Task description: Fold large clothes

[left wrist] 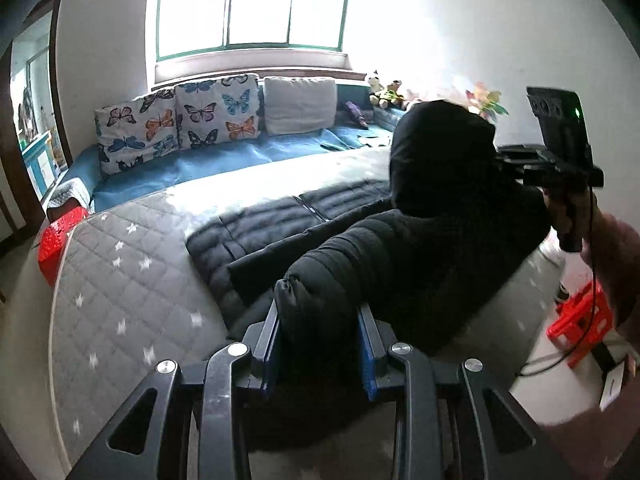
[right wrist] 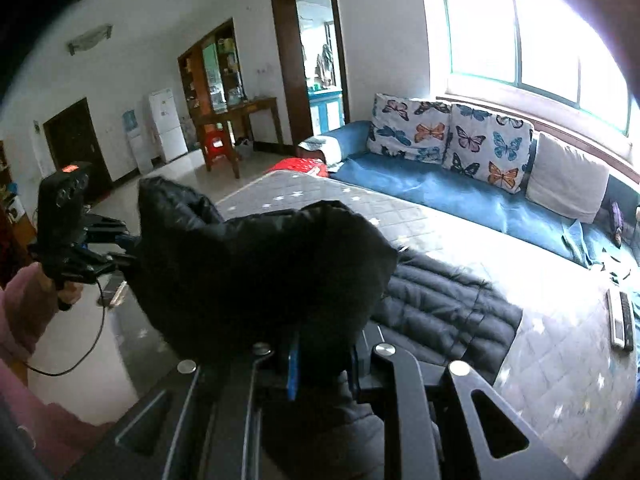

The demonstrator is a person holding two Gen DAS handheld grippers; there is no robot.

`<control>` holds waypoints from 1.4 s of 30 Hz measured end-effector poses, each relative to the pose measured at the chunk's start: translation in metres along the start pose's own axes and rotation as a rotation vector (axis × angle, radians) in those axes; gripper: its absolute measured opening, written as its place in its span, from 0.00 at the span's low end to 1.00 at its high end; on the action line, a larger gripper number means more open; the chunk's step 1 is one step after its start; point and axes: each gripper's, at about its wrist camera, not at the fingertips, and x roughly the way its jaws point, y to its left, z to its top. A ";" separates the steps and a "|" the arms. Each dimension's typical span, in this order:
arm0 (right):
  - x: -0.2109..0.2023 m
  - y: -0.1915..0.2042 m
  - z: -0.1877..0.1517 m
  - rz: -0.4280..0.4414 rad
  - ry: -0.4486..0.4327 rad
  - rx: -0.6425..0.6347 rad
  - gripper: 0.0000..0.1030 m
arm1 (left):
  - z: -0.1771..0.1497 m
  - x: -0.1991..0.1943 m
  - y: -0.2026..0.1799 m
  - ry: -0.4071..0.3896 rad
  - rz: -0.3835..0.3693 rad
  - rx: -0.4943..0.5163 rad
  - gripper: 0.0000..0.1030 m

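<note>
Left wrist view: the left gripper (left wrist: 320,344) pinches one black puffer jacket (left wrist: 400,264); the right gripper (right wrist: 320,364) pinches it too. Two butterfly pillows (left wrist: 180,120) sit behind.

We are in a home living room: a blue sofa (right wrist: 460,192) with butterfly cushions (left wrist: 216,110) sits under a wide window (left wrist: 252,4), soft toys (left wrist: 386,90) line its far end, and a quilted mattress (left wrist: 132,272) lies before it. Across the tiled floor stand a fridge (right wrist: 168,124), a wooden cabinet (right wrist: 212,68) and a doorway (right wrist: 316,52).
</note>
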 end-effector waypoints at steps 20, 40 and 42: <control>0.188 -0.145 0.026 -0.079 0.272 0.170 0.19 | 0.123 0.246 0.157 0.234 0.073 -0.262 0.33; 0.107 -0.164 0.045 -0.110 0.150 0.294 0.27 | 0.140 0.227 0.161 0.140 0.138 -0.359 0.41; 0.087 -0.157 0.043 -0.140 0.143 0.285 0.27 | 0.146 0.209 0.147 0.116 0.131 -0.369 0.47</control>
